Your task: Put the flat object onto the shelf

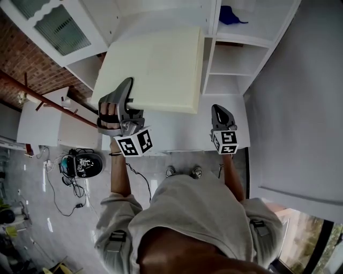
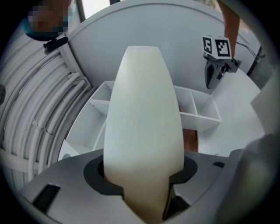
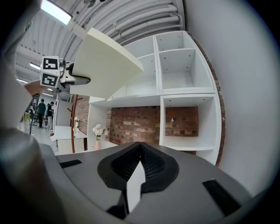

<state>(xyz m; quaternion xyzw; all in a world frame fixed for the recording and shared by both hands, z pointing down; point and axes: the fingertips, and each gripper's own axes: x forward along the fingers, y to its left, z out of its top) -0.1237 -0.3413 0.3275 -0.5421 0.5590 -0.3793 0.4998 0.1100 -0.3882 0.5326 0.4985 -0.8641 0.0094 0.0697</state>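
Up in front of the white shelf unit (image 1: 230, 59), well clear of the floor: flat board (image 1: 155, 69) gripped at its near left corner by the left gripper (image 1: 128, 88), pads (image 2: 94, 174) part-way apart and pressed onto the board's two broad faces. Viewed along that gripper, reaching straight ahead from the jaws, long axis pointing at the open bays, far end rounded off by the lens. From the right side, tilted, underside showing, far corner nosing toward the shelf front and not yet inside any bay. Carried by the left hand alone. Right gripper (image 1: 221, 113) low and to the right, just beside the board's near right corner yet apart from it, jaws closed together on nothing. Probably calls next for levelling the board and sliding it forward, end first, into a bay wide enough to take it; cannot tell which bay. Worth watching for sag or twist with only one corner held. Bare white bays all around, a blue thing (image 1: 231, 15) in an upper one. Brick wall (image 3: 131, 122) behind the unit, a vase of flowers (image 3: 99, 131) on a low white ledge, cables (image 1: 59, 198) across the grey floor
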